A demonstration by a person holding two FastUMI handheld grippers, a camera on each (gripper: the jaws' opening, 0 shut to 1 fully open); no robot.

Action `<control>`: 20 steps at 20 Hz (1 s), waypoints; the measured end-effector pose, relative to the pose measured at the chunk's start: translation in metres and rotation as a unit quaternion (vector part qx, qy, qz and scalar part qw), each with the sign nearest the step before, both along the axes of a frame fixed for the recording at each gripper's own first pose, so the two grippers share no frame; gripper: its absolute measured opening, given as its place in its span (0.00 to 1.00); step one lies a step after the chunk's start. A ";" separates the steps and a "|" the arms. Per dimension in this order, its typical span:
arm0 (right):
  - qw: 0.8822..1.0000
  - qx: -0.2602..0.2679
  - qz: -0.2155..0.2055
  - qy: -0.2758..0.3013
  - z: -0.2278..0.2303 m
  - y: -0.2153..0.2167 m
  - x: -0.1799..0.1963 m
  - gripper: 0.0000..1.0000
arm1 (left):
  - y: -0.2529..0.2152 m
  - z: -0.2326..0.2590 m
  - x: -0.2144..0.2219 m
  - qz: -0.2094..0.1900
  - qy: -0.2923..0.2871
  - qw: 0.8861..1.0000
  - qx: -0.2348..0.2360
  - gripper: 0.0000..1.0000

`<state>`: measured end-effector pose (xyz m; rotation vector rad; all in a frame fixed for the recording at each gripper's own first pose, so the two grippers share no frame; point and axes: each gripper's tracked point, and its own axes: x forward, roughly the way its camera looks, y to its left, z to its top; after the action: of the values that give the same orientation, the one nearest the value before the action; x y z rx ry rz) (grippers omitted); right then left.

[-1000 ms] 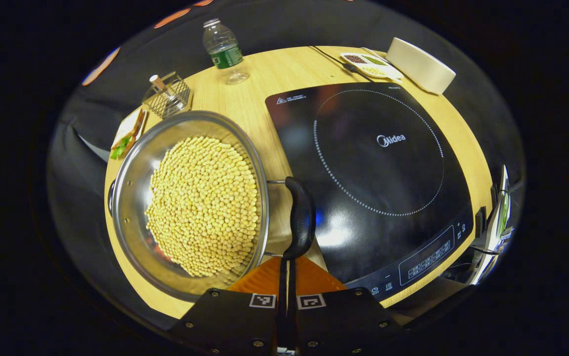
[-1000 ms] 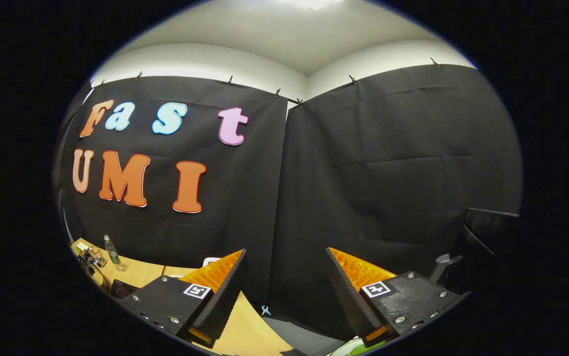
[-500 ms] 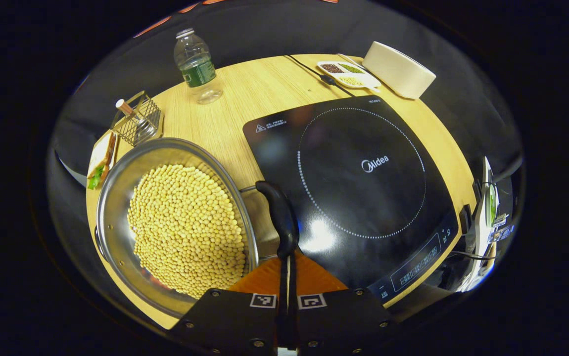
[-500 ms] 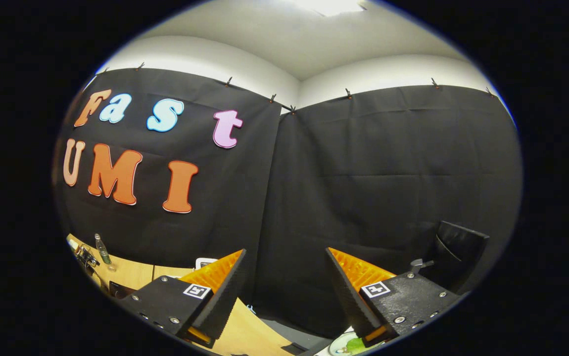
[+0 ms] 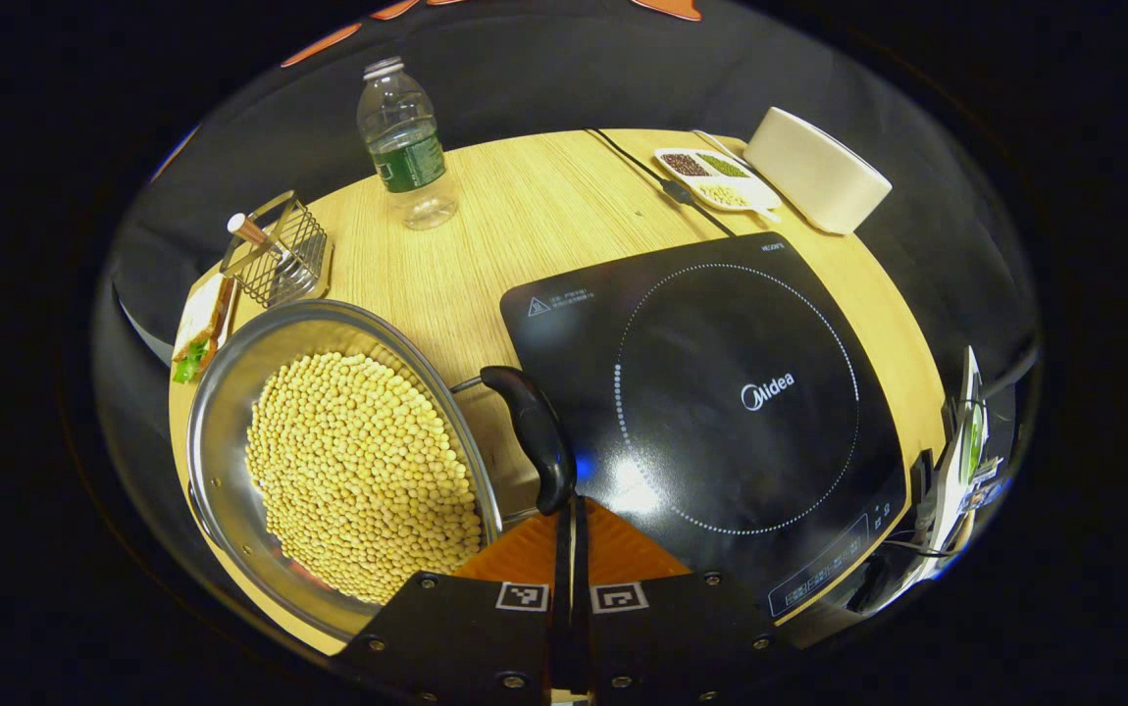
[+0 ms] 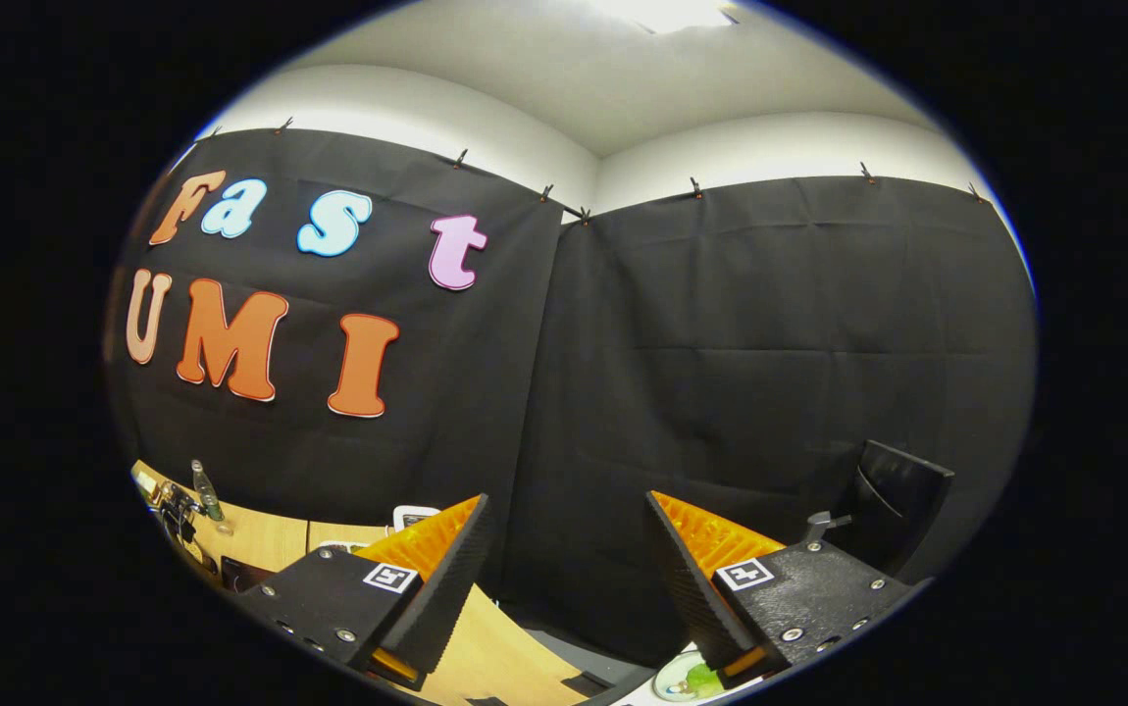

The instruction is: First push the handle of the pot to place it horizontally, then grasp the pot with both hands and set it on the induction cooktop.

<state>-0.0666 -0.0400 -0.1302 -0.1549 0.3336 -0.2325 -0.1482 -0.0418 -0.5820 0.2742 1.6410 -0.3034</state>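
Observation:
A steel pot full of yellow beans sits on the wooden table at the left of the left gripper view. Its black handle sticks out to the right and runs slantwise between the pot and the black induction cooktop. My left gripper is shut with nothing between its fingers, and its tip touches the near end of the handle. In the right gripper view my right gripper is open and empty, held up off the table and facing the booth wall.
At the table's back stand a water bottle, a wire rack, a divided seed dish and a white container. A sandwich lies far left. A black chair stands by the wall.
The handle's far end has swung left, so it now slants instead of standing nearly straight ahead. The left gripper stays shut at its near end. The right gripper turned slightly and stays open.

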 end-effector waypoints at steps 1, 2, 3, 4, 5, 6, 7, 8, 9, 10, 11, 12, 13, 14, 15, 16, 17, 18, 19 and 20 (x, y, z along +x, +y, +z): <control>1.000 0.000 0.004 0.003 -0.002 0.003 0.000 0.95 | 0.000 -0.001 0.003 0.002 -0.004 1.000 -0.002 0.01; 1.000 0.002 0.010 0.006 -0.004 0.008 0.000 0.95 | 0.001 -0.002 0.004 0.004 -0.009 1.000 -0.003 0.01; 1.000 0.004 0.014 0.007 -0.006 0.013 0.000 0.95 | 0.000 -0.002 0.005 0.009 -0.011 1.000 -0.003 0.01; 1.000 0.008 0.020 0.010 -0.008 0.018 0.001 0.95 | 0.001 0.000 0.002 0.016 -0.012 1.000 -0.003 0.01; 0.999 0.013 0.028 0.012 -0.011 0.025 0.001 0.95 | 0.002 0.004 0.002 0.023 -0.015 1.000 -0.005 0.01; 0.999 0.018 0.036 0.016 -0.015 0.034 0.002 0.95 | 0.003 0.008 0.002 0.032 -0.022 0.999 -0.011 0.01; 0.998 0.023 0.046 0.023 -0.022 0.043 0.003 0.95 | 0.004 0.014 0.004 0.042 -0.030 0.998 -0.020 0.01; 0.997 0.029 0.057 0.032 -0.029 0.054 0.005 0.97 | 0.007 0.023 0.006 0.051 -0.040 0.997 -0.029 0.01; 0.996 0.034 0.068 0.039 -0.036 0.066 0.008 0.95 | 0.011 0.032 0.007 0.060 -0.049 0.996 -0.037 0.01; 0.995 0.042 0.082 0.044 -0.041 0.081 0.011 0.95 | 0.016 0.040 0.006 0.068 -0.055 0.995 -0.043 0.02; 0.993 0.052 0.097 0.051 -0.047 0.098 0.016 0.95 | 0.021 0.048 0.007 0.073 -0.061 0.994 -0.049 0.01; 0.990 0.062 0.115 0.058 -0.053 0.118 0.019 0.95 | 0.031 0.056 0.006 0.075 -0.069 0.994 -0.048 0.01; 0.986 0.071 0.134 0.067 -0.060 0.138 0.021 0.95 | 0.045 0.063 0.008 0.072 -0.080 0.993 -0.038 0.00; 0.982 0.081 0.155 0.077 -0.068 0.161 0.022 0.95 | 0.060 0.071 0.009 0.071 -0.092 0.993 -0.028 0.01; 0.975 0.092 0.180 0.090 -0.077 0.189 0.019 0.95 | 0.076 0.080 0.012 0.071 -0.104 0.992 -0.018 0.01; 0.969 0.103 0.202 0.101 -0.085 0.214 0.018 0.95 | 0.091 0.088 0.014 0.071 -0.116 0.991 -0.007 0.01; 0.963 0.111 0.220 0.109 -0.094 0.237 0.016 0.95 | 0.108 0.095 0.016 0.069 -0.127 0.990 0.005 0.01; 0.957 0.117 0.235 0.119 -0.103 0.259 0.014 0.95 | 0.124 0.102 0.017 0.067 -0.137 0.988 0.018 0.01; 0.950 0.123 0.251 0.135 -0.115 0.281 0.011 0.95 | 0.138 0.109 0.019 0.068 -0.146 0.987 0.029 0.02; 0.941 0.132 0.269 0.155 -0.127 0.305 0.004 0.95 | 0.151 0.116 0.017 0.069 -0.151 0.986 0.034 0.01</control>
<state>-0.0630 0.2655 -0.2576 -0.0124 0.6179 0.3831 -0.1316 0.1089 -0.4658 0.2428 1.3645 -0.0950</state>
